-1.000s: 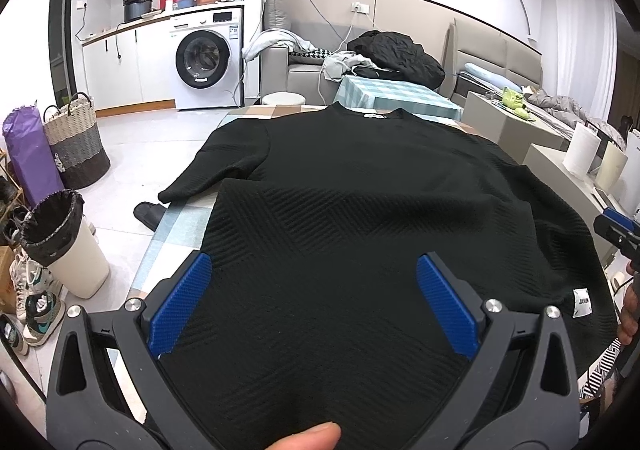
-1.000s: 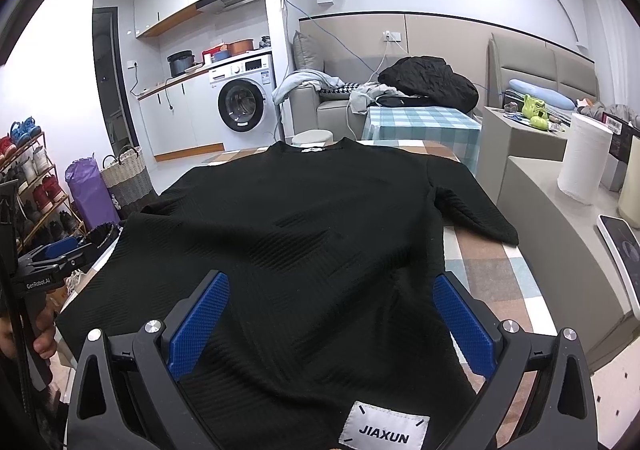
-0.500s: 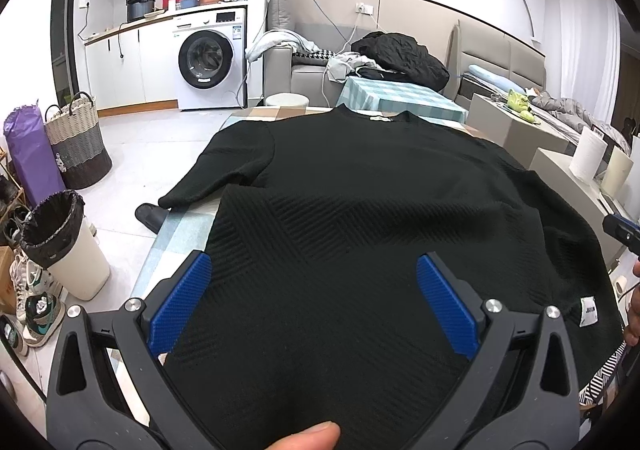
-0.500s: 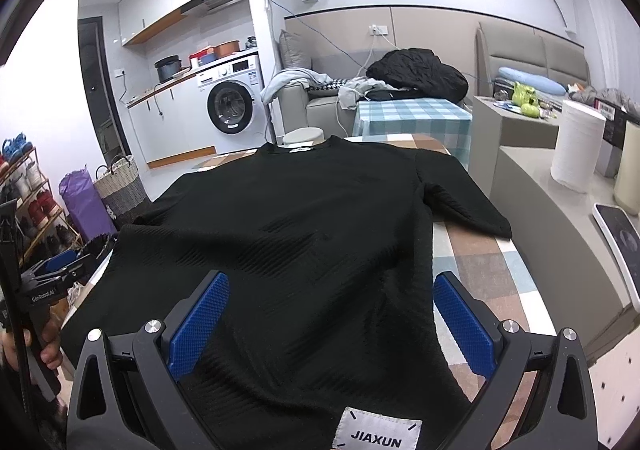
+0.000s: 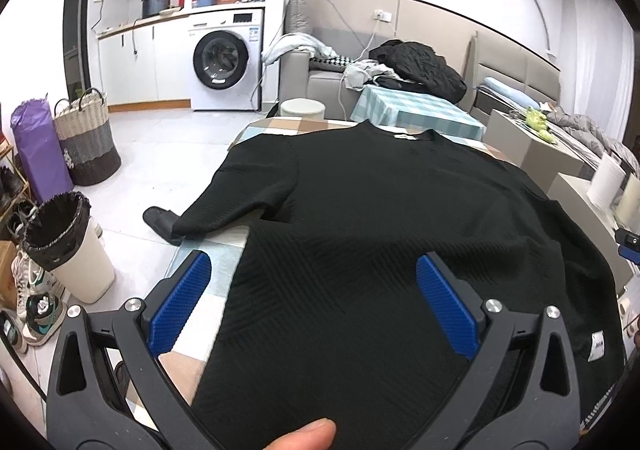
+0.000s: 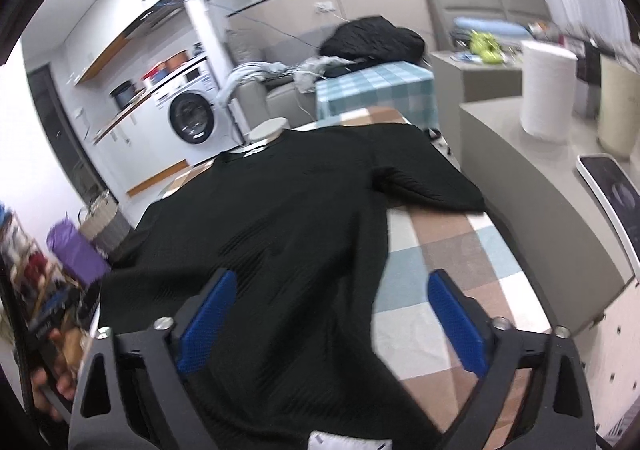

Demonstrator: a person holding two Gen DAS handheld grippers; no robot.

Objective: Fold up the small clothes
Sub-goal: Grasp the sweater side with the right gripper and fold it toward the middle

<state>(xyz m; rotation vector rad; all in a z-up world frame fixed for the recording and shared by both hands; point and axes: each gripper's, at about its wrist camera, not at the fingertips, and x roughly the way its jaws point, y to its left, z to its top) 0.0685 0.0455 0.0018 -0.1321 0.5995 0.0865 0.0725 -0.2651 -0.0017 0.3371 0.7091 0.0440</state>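
Black sweater lies spread flat over the checked tablecloth of the table, hem at the near edge where we stand, neckline toward the far edge. Nearest to us, our left gripper hangs over the hem near the near left corner, its blue pads wide apart; the knit runs between and under them, but the pads do not press on it. A thumb tip shows at the bottom of that view. Our right gripper sits over the hem on the other side, tilted, with its jaws closing; the sweater's side edge passes between them, yet the pads are not pinching it so far as we can see, and bare cloth shows under the right-hand pad. A white brand label peeks out at the very bottom of that view. We judge both tools are placed at the two hem corners so the bottom can be lifted evenly for a first fold. Farther on, the short sleeves spread out: the left sleeve reaches past the left edge, the right sleeve rests on the cloth near the right edge. Beyond the far edge stand a white stool and a washing machine.
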